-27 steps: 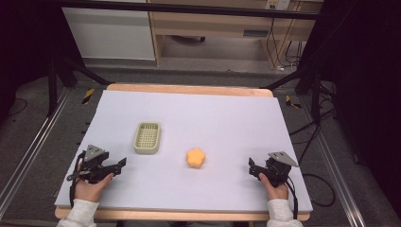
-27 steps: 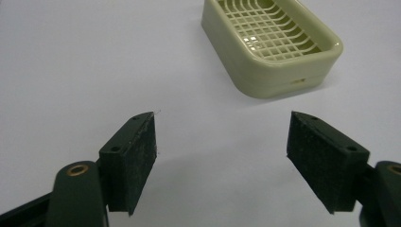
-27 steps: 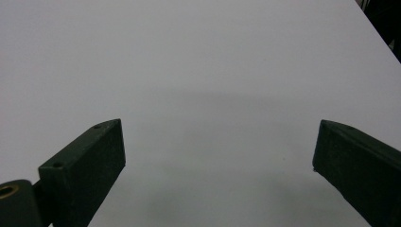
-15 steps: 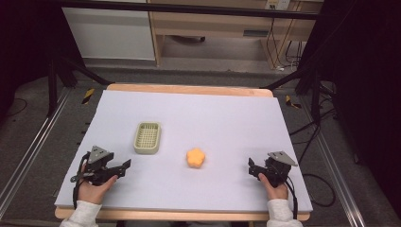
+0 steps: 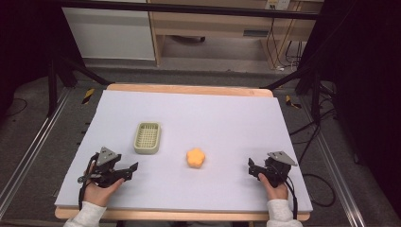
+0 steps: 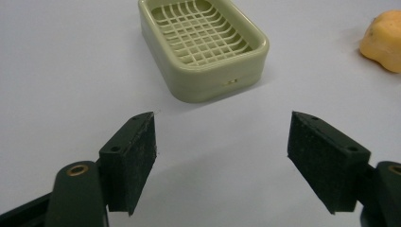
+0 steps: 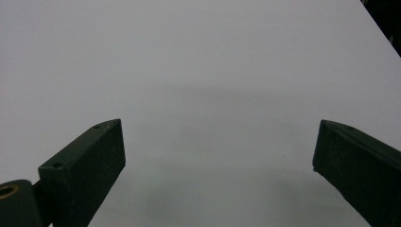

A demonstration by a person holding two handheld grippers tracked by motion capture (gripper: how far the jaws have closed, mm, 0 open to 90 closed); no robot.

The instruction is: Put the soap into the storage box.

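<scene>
A pale green soap dish point(image 5: 147, 137) with a lattice floor lies on the white table point(image 5: 213, 113), left of centre. An orange flower-shaped soap point(image 5: 195, 158) lies to its right. My left gripper point(image 5: 131, 170) is held low near the front left, open, below the dish. In the left gripper view the soap dish point(image 6: 203, 45) lies just beyond the open left gripper point(image 6: 222, 158), and the orange soap point(image 6: 384, 40) shows at the right edge. My right gripper point(image 5: 250, 168) rests at the front right, open, with nothing between its jaws. The right gripper point(image 7: 217, 172) faces bare table.
The table's wooden front edge point(image 5: 189, 215) runs just under the person's hands. Metal rails point(image 5: 28, 156) flank the table on the floor. Cables point(image 5: 312, 179) trail on the right. A wooden bench point(image 5: 222, 28) and white cabinet point(image 5: 108, 30) stand beyond.
My left gripper has moved to the right and a little forward, toward the soap dish. The right gripper has stayed put.
</scene>
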